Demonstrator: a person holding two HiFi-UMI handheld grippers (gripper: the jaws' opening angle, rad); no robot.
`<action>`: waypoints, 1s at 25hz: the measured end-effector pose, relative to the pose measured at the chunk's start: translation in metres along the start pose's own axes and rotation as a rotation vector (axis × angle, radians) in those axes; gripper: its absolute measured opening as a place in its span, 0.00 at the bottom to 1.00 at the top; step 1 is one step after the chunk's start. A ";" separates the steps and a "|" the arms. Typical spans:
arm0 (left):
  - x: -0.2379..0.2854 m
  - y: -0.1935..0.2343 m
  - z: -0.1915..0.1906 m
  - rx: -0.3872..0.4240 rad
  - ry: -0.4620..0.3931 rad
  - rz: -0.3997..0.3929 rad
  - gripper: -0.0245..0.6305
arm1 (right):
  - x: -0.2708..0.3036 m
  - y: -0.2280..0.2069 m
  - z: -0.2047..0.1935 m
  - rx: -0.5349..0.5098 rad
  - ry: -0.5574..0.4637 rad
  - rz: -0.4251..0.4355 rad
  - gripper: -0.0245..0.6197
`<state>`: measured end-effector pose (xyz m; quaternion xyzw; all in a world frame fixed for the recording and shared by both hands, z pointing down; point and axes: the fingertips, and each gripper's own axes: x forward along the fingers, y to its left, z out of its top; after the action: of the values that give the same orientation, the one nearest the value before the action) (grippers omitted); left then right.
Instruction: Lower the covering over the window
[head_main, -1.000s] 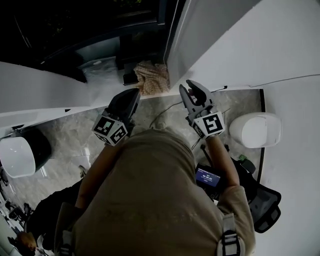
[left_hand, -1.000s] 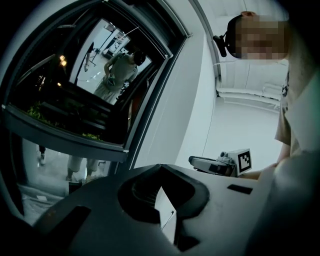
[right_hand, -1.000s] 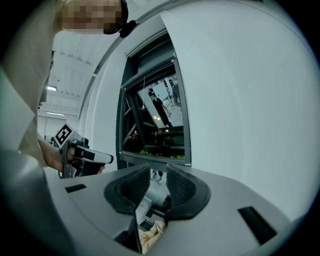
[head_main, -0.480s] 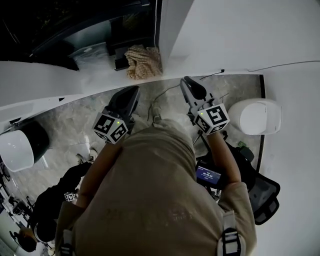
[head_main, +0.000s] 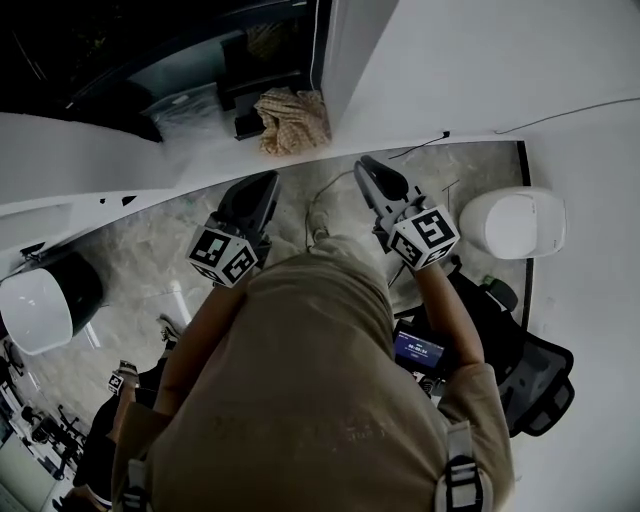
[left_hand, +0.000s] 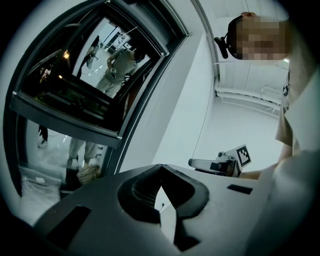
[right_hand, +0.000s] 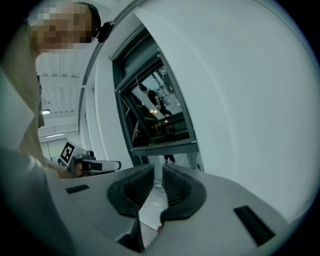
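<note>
White walls (head_main: 480, 70) meet a marble-look floor (head_main: 140, 260) at the foot of a dark-framed window (right_hand: 160, 115), which stands just ahead of the person. Both tongs are held out toward it, short of the frame. The left gripper (head_main: 262, 188) has its jaws pressed together on nothing. The right gripper (head_main: 372, 175) has just been closing its jaws and now shows only a narrow gap, with bare floor visible through it and nothing between the pads.

The covering itself cannot be made out in any view. I judge it is still rolled up above the glass, so nothing has come down yet.

Likely trouble from here:
- With one pair shut and the other nearly so, neither could take a cord or rail without opening again.
- A thin pull cord could slip between the ribbed pads.
- What looks like a sash tilted inward may foul the covering as it descends.
- A beige cloth (head_main: 292, 120) and a loose cable (head_main: 420, 150) lie near the window's foot and could catch a step.

The window's top is cut off in the head view and the glass is mostly reflections. The person's torso hides the floor directly below
</note>
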<state>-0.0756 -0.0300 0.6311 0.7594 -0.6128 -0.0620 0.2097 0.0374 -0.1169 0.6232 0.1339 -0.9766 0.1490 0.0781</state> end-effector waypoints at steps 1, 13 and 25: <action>-0.009 0.004 0.003 0.000 -0.001 -0.004 0.06 | 0.002 0.008 0.000 0.001 -0.001 -0.007 0.12; -0.162 0.033 0.001 0.022 -0.017 0.014 0.06 | 0.028 0.163 -0.035 0.018 0.003 0.026 0.12; -0.214 -0.002 -0.045 0.054 0.022 -0.098 0.06 | -0.006 0.231 -0.084 0.007 -0.003 -0.021 0.12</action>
<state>-0.1095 0.1858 0.6359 0.7944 -0.5741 -0.0474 0.1925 -0.0133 0.1235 0.6385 0.1448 -0.9747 0.1513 0.0778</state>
